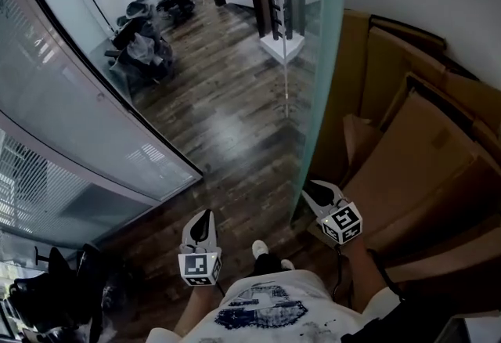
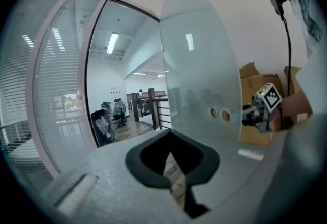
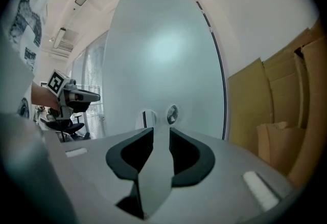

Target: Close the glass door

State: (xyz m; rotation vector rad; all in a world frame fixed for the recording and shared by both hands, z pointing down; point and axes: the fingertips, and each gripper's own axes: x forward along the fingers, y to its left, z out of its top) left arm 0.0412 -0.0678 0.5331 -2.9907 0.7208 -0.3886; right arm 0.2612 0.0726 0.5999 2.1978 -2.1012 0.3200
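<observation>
Two grippers sit low in the head view. The left gripper (image 2: 170, 135) has its jaws pressed together and empty. The right gripper (image 3: 157, 130) has its jaws slightly apart with nothing between them. The glass door (image 1: 317, 59) stands upright and is seen edge-on. It runs from top centre down to mid-frame, beside cardboard boxes (image 1: 423, 138) at right.

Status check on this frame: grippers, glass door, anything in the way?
Left gripper shut, empty. Right gripper open, facing the frosted glass door, not gripping. Door stands open. Behind it, brown cardboard boxes; nothing seen blocking its swing.
</observation>
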